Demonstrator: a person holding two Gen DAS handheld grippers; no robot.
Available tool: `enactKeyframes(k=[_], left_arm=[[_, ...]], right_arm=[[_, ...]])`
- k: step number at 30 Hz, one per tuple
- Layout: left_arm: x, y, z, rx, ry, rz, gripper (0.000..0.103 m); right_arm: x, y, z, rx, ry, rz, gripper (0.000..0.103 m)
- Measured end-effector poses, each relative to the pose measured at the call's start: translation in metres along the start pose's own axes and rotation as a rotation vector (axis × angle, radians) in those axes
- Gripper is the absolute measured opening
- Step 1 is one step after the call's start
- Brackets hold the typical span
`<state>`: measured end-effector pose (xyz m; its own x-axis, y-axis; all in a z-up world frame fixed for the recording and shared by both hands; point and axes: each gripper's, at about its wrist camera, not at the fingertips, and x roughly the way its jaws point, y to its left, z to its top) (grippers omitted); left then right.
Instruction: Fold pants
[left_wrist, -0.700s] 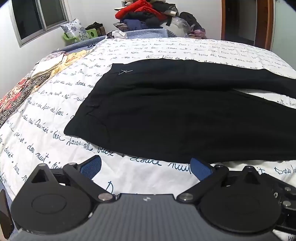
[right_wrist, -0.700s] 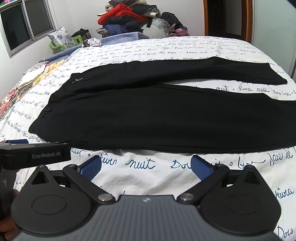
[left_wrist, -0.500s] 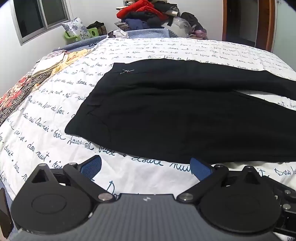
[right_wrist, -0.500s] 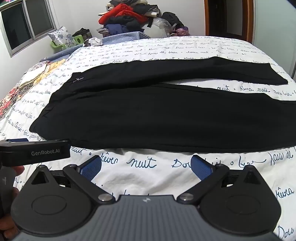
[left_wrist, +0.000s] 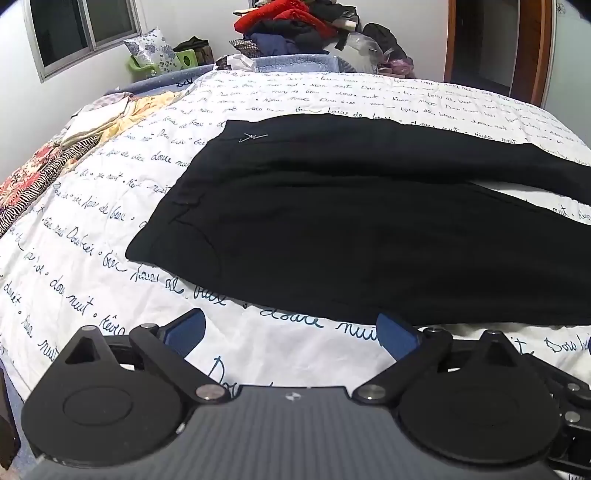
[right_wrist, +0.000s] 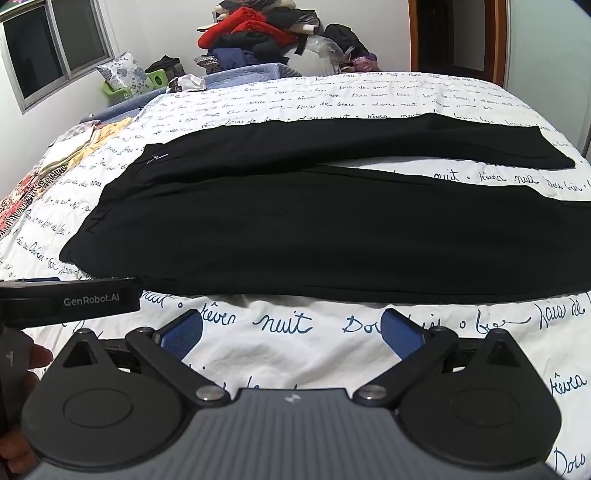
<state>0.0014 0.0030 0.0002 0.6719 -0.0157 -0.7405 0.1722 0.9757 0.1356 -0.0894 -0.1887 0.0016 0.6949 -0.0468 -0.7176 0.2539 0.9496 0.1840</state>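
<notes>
Black pants (left_wrist: 351, 229) lie flat on the bed, waistband to the left, both legs running to the right with a narrow gap between them. They also show in the right wrist view (right_wrist: 314, 221). My left gripper (left_wrist: 291, 332) is open and empty, just short of the pants' near edge by the waist end. My right gripper (right_wrist: 291, 332) is open and empty, just short of the near leg's edge. The left gripper's body (right_wrist: 70, 301) shows at the left of the right wrist view.
The bed has a white cover (left_wrist: 92, 240) printed with blue script. Folded patterned cloths (left_wrist: 55, 162) lie at its left edge. A heap of clothes (right_wrist: 266, 33) is piled beyond the far end. A window (right_wrist: 48, 48) is on the left, a doorway (right_wrist: 454, 33) at the far right.
Both grippers have dipped and edged slightly toward the pants; the view has shifted a little. The pants have not moved and both grippers stay open.
</notes>
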Motion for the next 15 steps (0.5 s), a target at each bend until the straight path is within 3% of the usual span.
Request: enactKeyframes(k=[15], left_arm=[[0.0025,-0.0001,0.0013,0.009,0.004,0.007,0.099]], right_arm=[[-0.0013,0.0006,0.0003,-0.006,-0.003,0.002,0.103]])
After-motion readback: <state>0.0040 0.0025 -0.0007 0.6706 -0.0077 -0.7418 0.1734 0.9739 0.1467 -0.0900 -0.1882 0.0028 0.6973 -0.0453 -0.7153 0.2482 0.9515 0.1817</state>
